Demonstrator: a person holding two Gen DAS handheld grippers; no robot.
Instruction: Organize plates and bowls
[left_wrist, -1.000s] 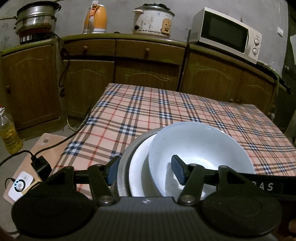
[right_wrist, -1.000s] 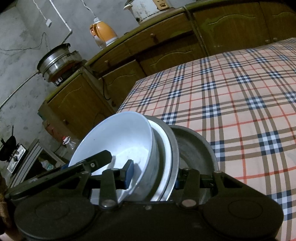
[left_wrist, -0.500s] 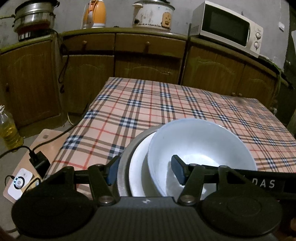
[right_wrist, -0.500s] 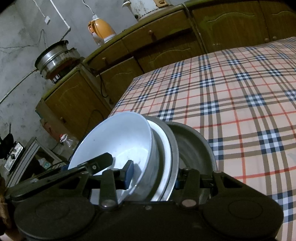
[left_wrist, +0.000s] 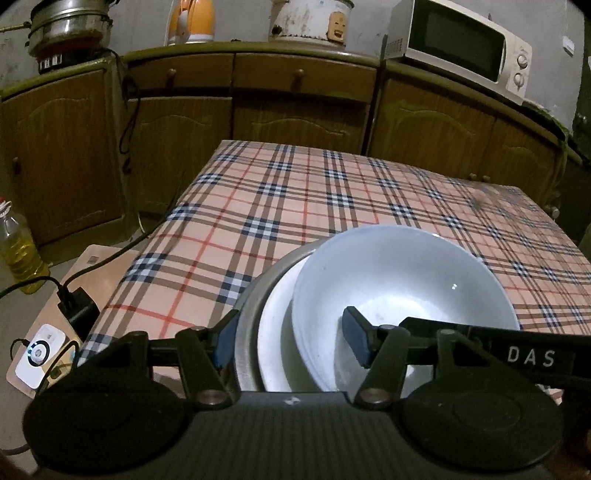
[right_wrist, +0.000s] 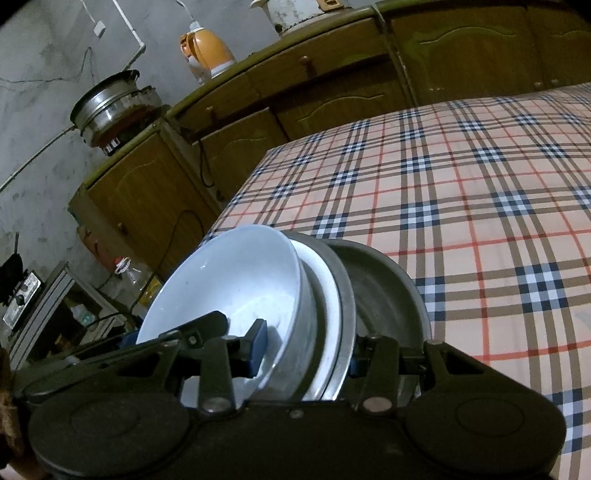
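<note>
I am holding a stack of dishes with both of my grippers. The white bowl (left_wrist: 399, 288) is sitting on top. Under it is a white plate (left_wrist: 275, 332), and under that is a metal plate (left_wrist: 255, 295). From my right side I am also seeing 1 more metal plate (right_wrist: 384, 295) at the back of the stack. So I am counting 4 dishes, all nested together.

I think the stacking part is done, because I am seeing no other plates or bowls on the checked tablecloth (left_wrist: 295, 206). What is left, I think, is putting the stack down somewhere good. I cannot tell if the stack is touching the table or is lifted a bit above it.

My left gripper (left_wrist: 288, 341) is reaching in from the near side, low and level, pointing to the far cupboards (left_wrist: 303, 110). It is squeezing the stack: 1 finger is outside the metal rim on the left, and the other finger is inside the bowl.

My right gripper (right_wrist: 306, 350) is tilted over to one side, so the stack is looking like it is standing on edge. It is squeezing too: 1 finger is inside the bowl and the other is behind the back metal plate.

The stack is at the near left edge of the table, close to me.
</note>
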